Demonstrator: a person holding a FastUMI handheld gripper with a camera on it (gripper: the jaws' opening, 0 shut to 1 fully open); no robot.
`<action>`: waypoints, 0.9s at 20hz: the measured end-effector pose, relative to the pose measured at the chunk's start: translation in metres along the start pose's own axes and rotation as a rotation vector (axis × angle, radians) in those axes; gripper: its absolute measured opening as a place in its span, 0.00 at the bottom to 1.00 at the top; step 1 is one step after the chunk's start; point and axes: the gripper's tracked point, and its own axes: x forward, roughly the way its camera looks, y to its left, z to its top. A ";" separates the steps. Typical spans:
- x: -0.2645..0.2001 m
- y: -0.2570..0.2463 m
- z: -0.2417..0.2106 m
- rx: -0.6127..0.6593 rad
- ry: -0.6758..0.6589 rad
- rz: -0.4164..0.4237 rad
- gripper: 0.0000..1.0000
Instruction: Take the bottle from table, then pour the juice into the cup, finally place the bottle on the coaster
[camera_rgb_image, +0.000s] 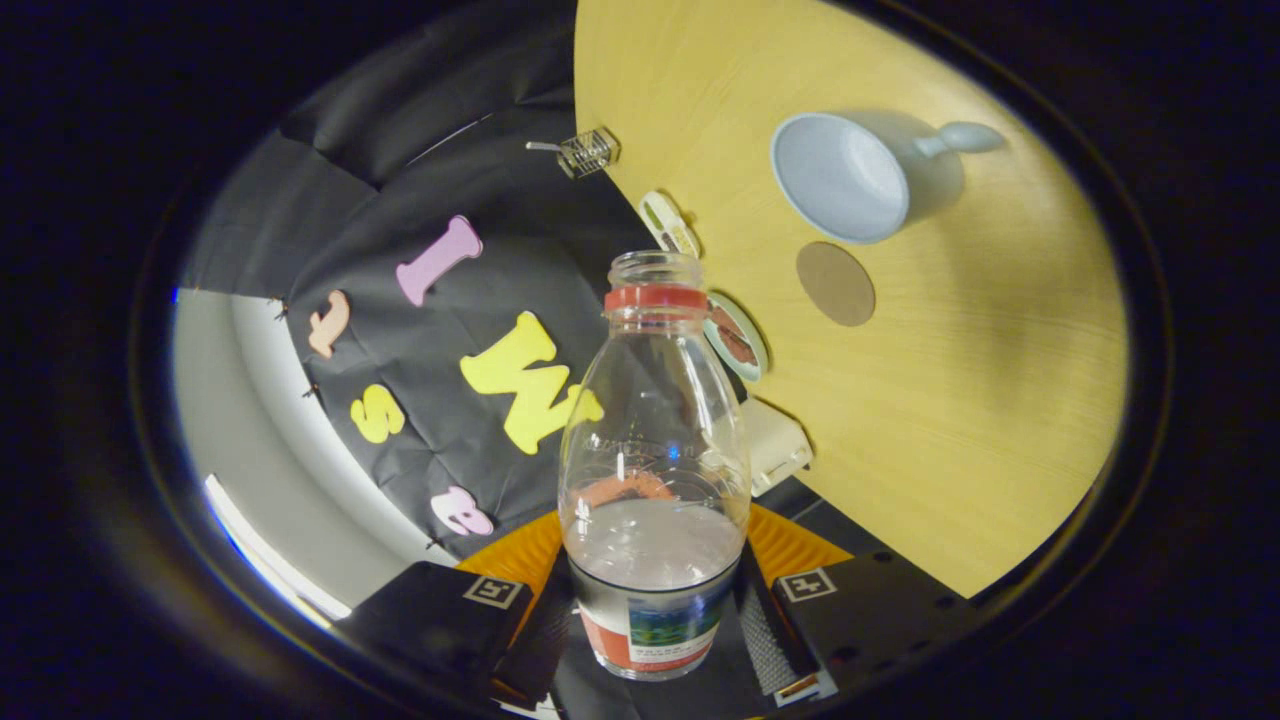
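The tool (655, 625) is clamped on the bottle (652, 470), both fingers pressing its lower body, and holds it lifted and tilted, open mouth toward the worktop (960, 420). So the pick-up is done. Liquid remains inside; the cup (840, 175) looks empty, so pouring remains, then setting it on the coaster (835, 283) beside the cup.

The tool (655, 610) comprised two blocky housings, each bearing a square fiducial marker on its top face beside the bottle (652, 470); ribbed pads (770, 635) lined the inner faces.
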 end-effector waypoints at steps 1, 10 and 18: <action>-0.002 0.003 -0.001 -0.039 -0.010 0.000 0.78; -0.013 0.005 0.017 -0.469 -0.143 -0.023 0.78; -0.005 0.002 0.032 -1.037 -0.196 -0.098 0.78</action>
